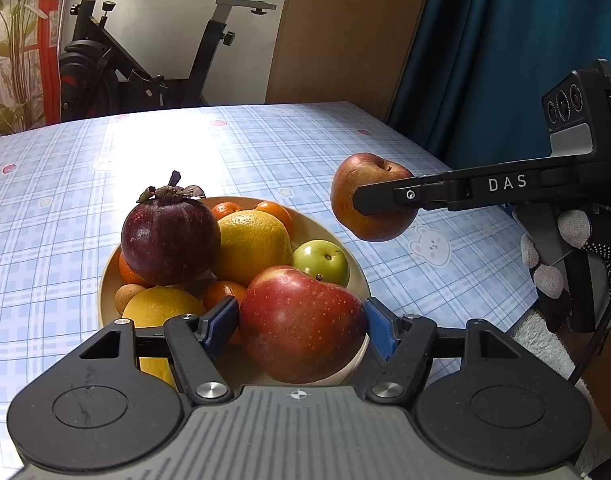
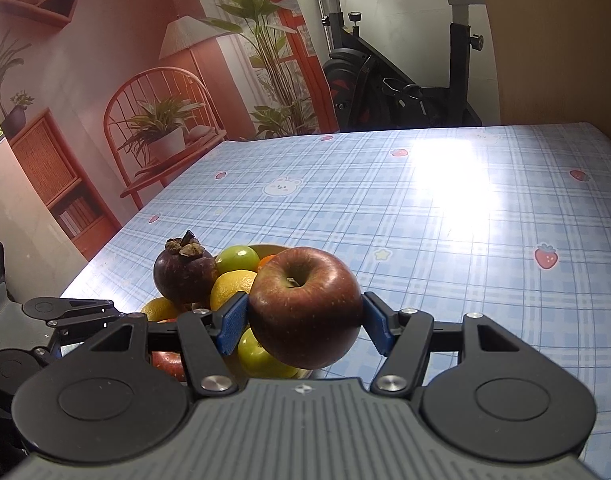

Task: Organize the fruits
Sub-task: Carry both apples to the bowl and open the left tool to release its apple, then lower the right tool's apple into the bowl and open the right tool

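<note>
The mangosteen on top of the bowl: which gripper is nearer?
Left. The left gripper sits at the bowl, just beside the mangosteen; the right gripper holds its apple off to the bowl's side.

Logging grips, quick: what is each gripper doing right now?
Left gripper: closed on the big red apple in the bowl.
Right gripper: holding a dark red apple.

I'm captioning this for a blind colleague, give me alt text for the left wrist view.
The left hand-held gripper clasps a red apple at the near edge of a cream bowl piled with fruit, a mangosteen on top. To the right, the right hand-held gripper holds another apple above the blue checked tablecloth.
</note>
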### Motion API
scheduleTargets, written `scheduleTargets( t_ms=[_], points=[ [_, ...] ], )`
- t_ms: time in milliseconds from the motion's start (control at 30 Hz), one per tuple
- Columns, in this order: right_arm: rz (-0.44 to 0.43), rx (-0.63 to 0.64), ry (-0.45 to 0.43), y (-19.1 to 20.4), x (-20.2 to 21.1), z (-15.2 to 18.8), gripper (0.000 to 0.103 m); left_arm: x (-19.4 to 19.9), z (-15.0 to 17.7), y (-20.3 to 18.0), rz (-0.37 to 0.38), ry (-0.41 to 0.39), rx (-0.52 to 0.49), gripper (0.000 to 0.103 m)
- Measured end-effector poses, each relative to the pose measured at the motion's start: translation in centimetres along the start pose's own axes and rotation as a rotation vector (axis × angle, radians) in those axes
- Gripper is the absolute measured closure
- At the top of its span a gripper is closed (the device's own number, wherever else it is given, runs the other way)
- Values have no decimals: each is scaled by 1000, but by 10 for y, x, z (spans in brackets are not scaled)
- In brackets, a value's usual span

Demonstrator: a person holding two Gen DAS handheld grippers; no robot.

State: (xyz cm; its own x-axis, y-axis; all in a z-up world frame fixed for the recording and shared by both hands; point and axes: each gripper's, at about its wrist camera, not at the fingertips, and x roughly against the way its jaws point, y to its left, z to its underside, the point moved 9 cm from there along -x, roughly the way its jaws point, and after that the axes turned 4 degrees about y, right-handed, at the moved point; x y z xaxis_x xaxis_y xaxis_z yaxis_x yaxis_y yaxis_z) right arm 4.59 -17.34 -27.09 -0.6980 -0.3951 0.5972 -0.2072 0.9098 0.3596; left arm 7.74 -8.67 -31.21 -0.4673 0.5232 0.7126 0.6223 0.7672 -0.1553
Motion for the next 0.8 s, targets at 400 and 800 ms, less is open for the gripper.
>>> scheduleTargets(
  t_ms=[400,800],
  points=[
    [-3,-13,9,-3,3,4,40,9,-6,14,3,-24,91,32],
    [-78,51,47,41,-14,9,40,49,-29,27,-55,-171,142,32]
  ],
)
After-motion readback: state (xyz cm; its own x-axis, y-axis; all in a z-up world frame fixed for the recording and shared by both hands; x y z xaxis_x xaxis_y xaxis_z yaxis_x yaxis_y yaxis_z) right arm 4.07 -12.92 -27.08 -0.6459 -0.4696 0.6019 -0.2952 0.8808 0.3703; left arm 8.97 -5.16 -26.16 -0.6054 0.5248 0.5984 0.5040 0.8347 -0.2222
